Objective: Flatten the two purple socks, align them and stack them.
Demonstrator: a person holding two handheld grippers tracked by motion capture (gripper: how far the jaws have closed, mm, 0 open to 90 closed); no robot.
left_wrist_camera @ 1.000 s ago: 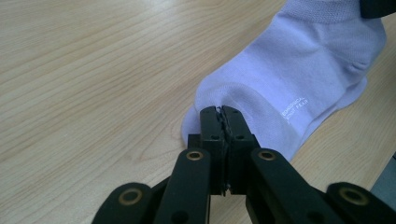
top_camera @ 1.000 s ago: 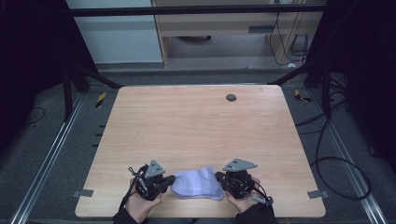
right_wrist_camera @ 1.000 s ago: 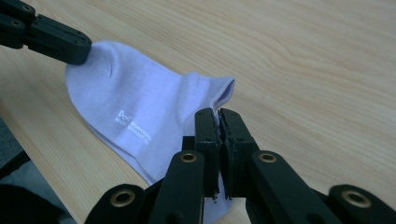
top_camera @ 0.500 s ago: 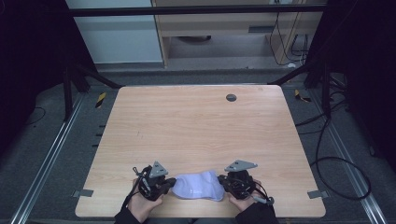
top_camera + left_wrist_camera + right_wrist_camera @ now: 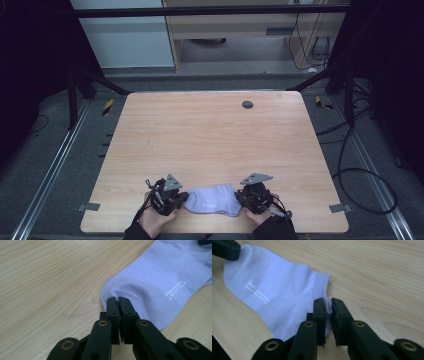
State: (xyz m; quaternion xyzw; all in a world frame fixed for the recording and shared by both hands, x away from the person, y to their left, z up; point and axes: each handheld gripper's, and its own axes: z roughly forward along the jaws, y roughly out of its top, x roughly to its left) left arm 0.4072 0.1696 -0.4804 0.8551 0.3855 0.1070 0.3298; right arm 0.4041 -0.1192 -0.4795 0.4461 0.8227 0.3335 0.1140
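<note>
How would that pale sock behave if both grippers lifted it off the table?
The sock would probably sag in the middle: it is thin knit fabric lying flat. It looks light. It creases where the left gripper pinches it, so it likely stretches rather than slips.

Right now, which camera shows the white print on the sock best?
The left gripper view: the print on the sock is close and sharp. The right gripper view shows it nearly as close, with a small logo. In the high view the sock is small and the print a faint mark.

The sock point(image 5: 160, 277) is soft, matt knitted cloth; the surface point(image 5: 215, 145) is smooth pale wood grain; each hand-held gripper point(image 5: 117, 305) looks matt black plastic.
</note>
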